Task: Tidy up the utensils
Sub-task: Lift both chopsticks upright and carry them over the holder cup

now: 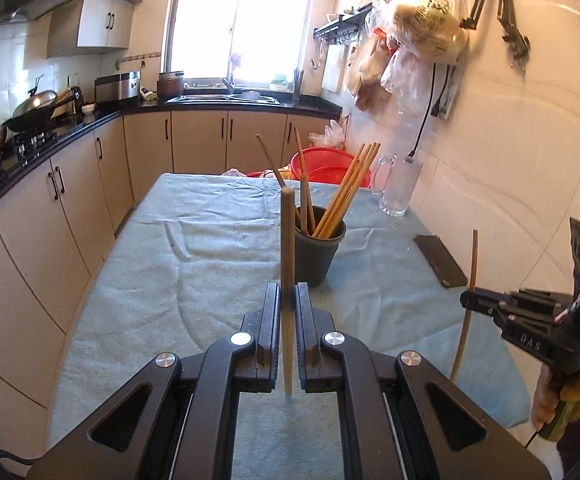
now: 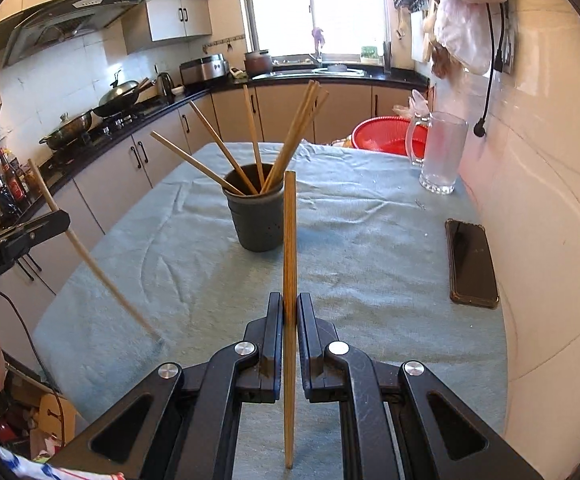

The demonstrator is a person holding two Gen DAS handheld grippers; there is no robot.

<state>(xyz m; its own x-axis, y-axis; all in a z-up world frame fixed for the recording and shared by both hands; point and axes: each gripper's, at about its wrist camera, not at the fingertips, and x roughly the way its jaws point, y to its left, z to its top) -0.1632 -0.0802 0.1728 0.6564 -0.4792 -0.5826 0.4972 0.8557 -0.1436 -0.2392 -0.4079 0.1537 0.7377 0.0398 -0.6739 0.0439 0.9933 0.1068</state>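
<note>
A dark grey holder cup point(image 1: 317, 252) stands mid-table on the blue cloth and holds several wooden chopsticks point(image 1: 345, 192); it also shows in the right wrist view point(image 2: 258, 216). My left gripper point(image 1: 288, 300) is shut on one upright wooden chopstick point(image 1: 288, 240), just in front of the cup. My right gripper point(image 2: 290, 308) is shut on another upright chopstick point(image 2: 290, 232), in front of the cup and to its right. Each gripper shows in the other's view: the right one point(image 1: 469, 298) with its chopstick point(image 1: 467, 304), the left one point(image 2: 60, 220) with its chopstick point(image 2: 90, 264).
A black phone point(image 2: 471, 262) lies on the cloth near the right wall. A glass pitcher point(image 2: 441, 152) stands at the far right of the table. A red basket point(image 2: 385, 134) sits beyond the far edge. Kitchen counters and a stove point(image 1: 30, 136) run along the left.
</note>
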